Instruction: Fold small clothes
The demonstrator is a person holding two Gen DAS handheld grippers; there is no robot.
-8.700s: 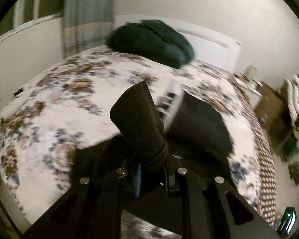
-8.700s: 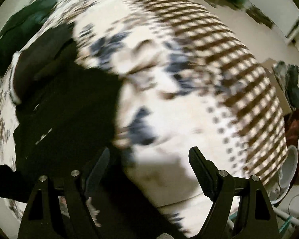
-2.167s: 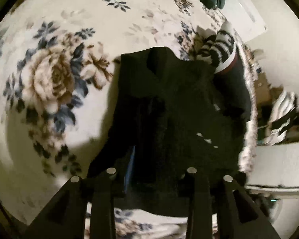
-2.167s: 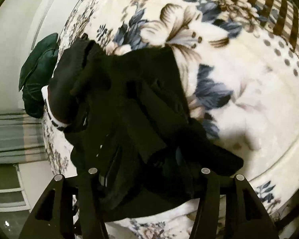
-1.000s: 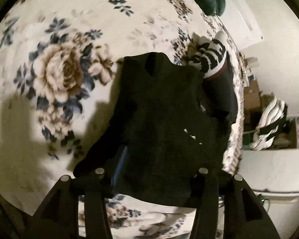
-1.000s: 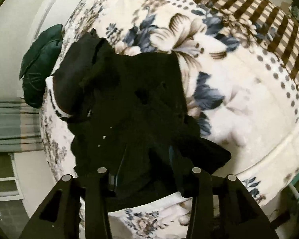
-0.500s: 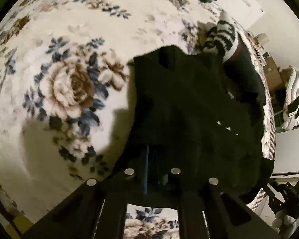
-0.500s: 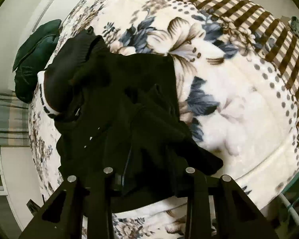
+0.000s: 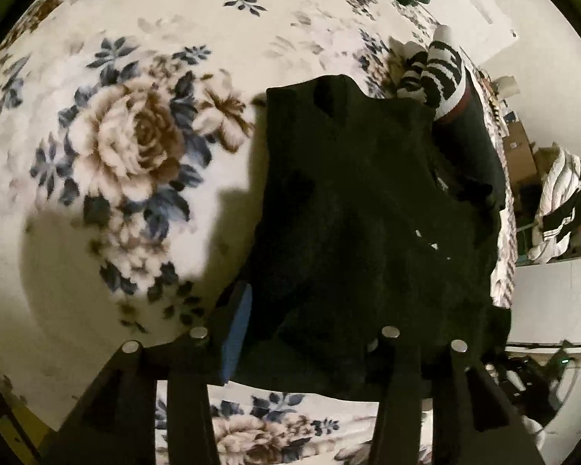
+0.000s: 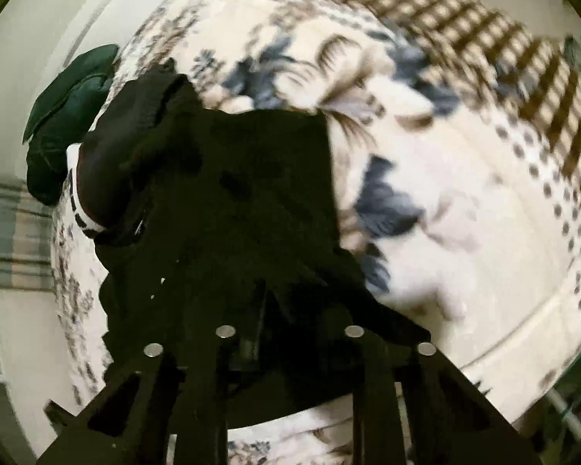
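Black garment (image 9: 360,209) spread on the floral bed cover (image 9: 97,77), near edge bunched toward both cameras. Left tongs (image 9: 310,329) just reopened, standing partly apart astride the near hem, not pinching it. Right tongs (image 10: 286,310) just closing, nearly shut on a ridge of the same hem. Best to nip only the top layer, lift both corners evenly, fold away toward the far edge. Striped socks (image 9: 437,73) just beyond; green cushion (image 10: 66,112) farther off.
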